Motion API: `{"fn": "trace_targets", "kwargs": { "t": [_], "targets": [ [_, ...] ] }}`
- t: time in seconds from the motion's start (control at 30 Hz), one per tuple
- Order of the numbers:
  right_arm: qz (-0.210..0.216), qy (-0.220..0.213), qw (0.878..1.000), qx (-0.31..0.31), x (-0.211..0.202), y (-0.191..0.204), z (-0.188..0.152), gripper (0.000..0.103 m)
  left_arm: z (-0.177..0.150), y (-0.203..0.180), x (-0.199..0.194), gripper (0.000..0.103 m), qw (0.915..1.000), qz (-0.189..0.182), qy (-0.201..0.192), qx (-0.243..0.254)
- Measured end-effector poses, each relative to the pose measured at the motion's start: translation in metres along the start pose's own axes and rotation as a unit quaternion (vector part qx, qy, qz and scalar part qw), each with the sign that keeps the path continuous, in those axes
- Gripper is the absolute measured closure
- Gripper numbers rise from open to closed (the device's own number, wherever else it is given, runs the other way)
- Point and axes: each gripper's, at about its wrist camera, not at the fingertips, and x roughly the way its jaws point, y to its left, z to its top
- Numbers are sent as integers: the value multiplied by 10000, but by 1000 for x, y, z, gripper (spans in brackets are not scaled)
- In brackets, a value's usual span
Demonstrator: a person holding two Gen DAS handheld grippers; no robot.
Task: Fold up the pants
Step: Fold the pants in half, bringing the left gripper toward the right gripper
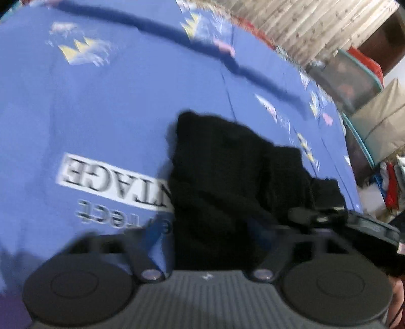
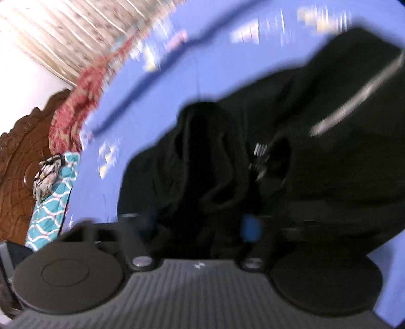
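Note:
The black pants (image 1: 227, 177) lie bunched on a blue printed bedsheet (image 1: 101, 114). In the left wrist view the bunch stands up between the fingers of my left gripper (image 1: 205, 232), which is shut on the cloth. The black housing of the other hand-held gripper (image 1: 367, 227) sits at the pants' right end. In the right wrist view the pants (image 2: 316, 164) spread to the right, with a pale stripe (image 2: 354, 101) along them. A fold of them lies between the fingers of my right gripper (image 2: 198, 225), whose blue pad (image 2: 250, 227) shows bare. The view is blurred.
A patterned curtain (image 1: 316, 22) hangs behind the bed. Plastic storage boxes (image 1: 354, 76) and bags stand past the bed's right edge. A carved wooden headboard (image 2: 20, 151), a red patterned blanket (image 2: 73, 114) and a teal patterned cloth (image 2: 50, 202) lie at the left.

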Motion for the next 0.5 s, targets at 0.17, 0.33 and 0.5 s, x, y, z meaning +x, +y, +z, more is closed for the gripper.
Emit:
{"fn": "trace_targets", "kwargs": {
  "t": [0.17,0.33,0.5],
  "targets": [
    [967,-303,9939,-440,-27,24,8,70,3,1,-36,89,9981,-84,-609,56],
    [114,-404,9991,80,-26,-20,11,72,-4,10,-32,89,9991,277,-332,7],
    [33,-437,9973,597,-37,-58,5,74,-14,0,-25,60,9958,842,-211,299]
  ]
}}
